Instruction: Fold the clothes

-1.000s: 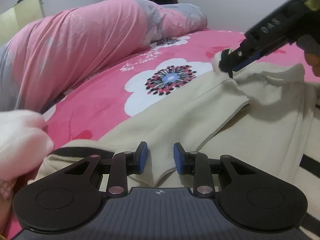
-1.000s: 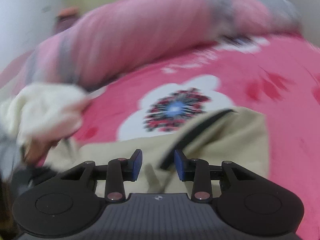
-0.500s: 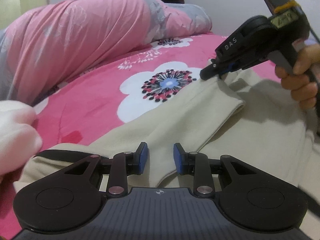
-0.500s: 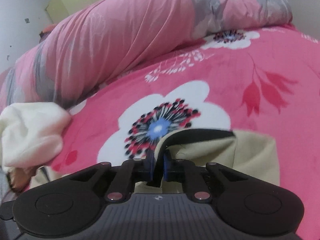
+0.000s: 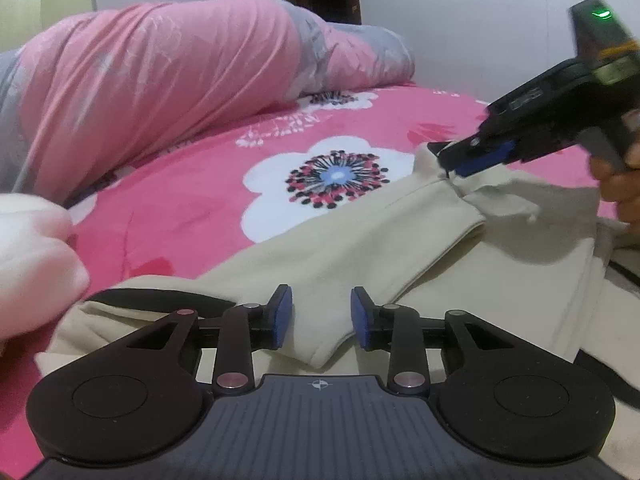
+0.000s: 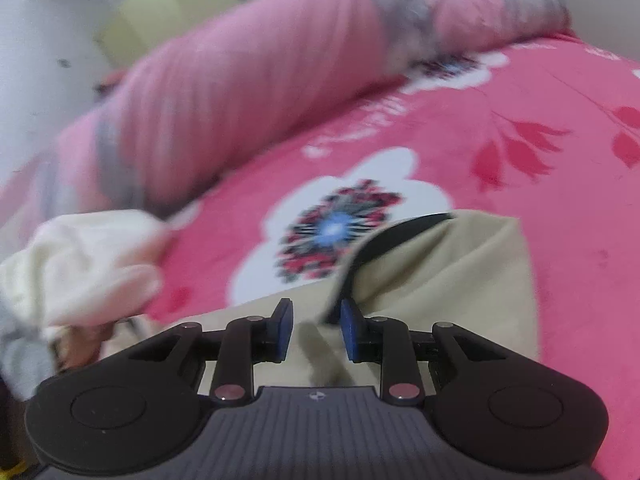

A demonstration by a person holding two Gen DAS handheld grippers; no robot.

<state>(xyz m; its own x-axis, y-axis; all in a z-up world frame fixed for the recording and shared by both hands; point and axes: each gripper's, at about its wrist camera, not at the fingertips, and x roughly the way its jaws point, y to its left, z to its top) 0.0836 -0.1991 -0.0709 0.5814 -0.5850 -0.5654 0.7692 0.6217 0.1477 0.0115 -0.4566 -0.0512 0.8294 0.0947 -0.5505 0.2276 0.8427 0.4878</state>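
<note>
Both claws opening, left claw [image 5: 321,317] over beige garment [image 5: 360,248] hem, right claw [image 6: 315,330] beside its black-trimmed edge

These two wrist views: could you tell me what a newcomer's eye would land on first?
Probably the hot-pink floral bedspread with its big white flower, filling the middle. The beige garment lies across it in front, and the right gripper, jaws opening, sits at its far folded edge.

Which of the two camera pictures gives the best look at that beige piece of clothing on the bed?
The left wrist view: the beige garment spreads sharply across the bed there. The right wrist view is blurred and shows only one corner of it.
</note>
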